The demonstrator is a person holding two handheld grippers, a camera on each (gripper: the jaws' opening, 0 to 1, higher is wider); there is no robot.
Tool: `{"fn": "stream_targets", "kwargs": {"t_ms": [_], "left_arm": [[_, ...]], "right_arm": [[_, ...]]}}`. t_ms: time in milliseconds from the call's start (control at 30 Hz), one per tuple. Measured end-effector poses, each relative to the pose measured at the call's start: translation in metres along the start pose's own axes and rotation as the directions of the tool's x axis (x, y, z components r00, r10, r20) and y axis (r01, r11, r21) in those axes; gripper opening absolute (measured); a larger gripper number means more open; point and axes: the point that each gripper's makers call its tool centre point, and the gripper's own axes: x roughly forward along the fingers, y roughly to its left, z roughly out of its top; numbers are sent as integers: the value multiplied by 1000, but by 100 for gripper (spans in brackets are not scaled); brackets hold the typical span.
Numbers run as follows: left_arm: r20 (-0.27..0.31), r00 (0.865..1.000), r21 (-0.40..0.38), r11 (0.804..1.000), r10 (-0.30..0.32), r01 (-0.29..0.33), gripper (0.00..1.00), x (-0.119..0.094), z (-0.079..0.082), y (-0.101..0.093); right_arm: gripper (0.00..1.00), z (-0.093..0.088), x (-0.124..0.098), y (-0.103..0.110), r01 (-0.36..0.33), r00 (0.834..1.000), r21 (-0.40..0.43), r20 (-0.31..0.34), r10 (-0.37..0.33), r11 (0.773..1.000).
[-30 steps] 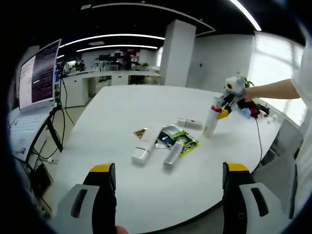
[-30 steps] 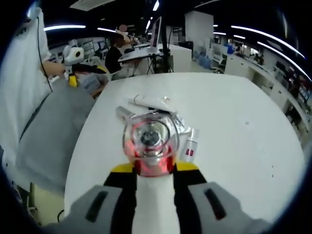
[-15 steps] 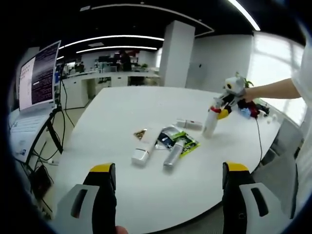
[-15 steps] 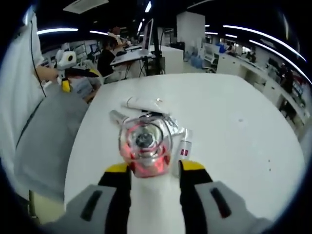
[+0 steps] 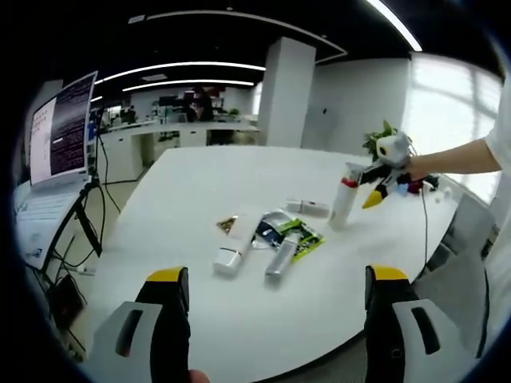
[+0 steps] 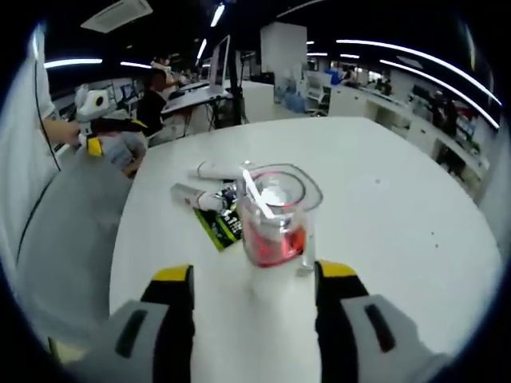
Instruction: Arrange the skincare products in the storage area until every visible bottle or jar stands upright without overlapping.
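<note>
The white table point(image 5: 239, 171) carries the products in a loose cluster near its middle. In the left gripper view, a white bottle point(image 5: 227, 254) lies flat at the near left, a silver tube point(image 5: 281, 252) lies beside it on a green sachet point(image 5: 307, 237), a small brown packet point(image 5: 228, 224) sits just beyond, and a small grey jar point(image 5: 307, 208) lies farther off. To the far right a white tube point(image 5: 345, 194) with a red band stands upright on the table. Just right of it is the right gripper point(image 5: 375, 194), its jaws released and apart from the tube. In the right gripper view the tube point(image 6: 275, 219) stands just ahead of those spread jaws. The left gripper point(image 5: 271, 307) hovers near the table's edge, jaws wide and grasping nothing.
</note>
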Motion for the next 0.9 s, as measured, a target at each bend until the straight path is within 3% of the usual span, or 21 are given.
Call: {"fn": "stream_targets", "kwargs": {"t_ms": [167,400,500,600,700,900], "left_arm": [[8,1000,0,1000,-3,3,90,0,1,-1],[14,1000,-1,1000,-7,7,90,-1,2,-1],[14,1000,-2,1000,-10,10,89,0,1,-1],[11,1000,4,1000,-9,9,89,0,1,-1],[9,1000,9,1000,-14,14,88,0,0,-2],[9,1000,12,1000,-18,18,88,-1,0,-3]], "right_arm": [[69,-6,-6,4,74,997,73,29,-77,995],[75,-13,-15,27,148,983,180,81,-164,973],[76,-11,-18,40,153,978,214,107,-178,965],[80,-10,-18,54,152,970,298,139,-200,942],[80,-13,-21,64,216,957,274,131,-259,937],[85,-9,-26,79,258,940,275,151,-307,926]]}}
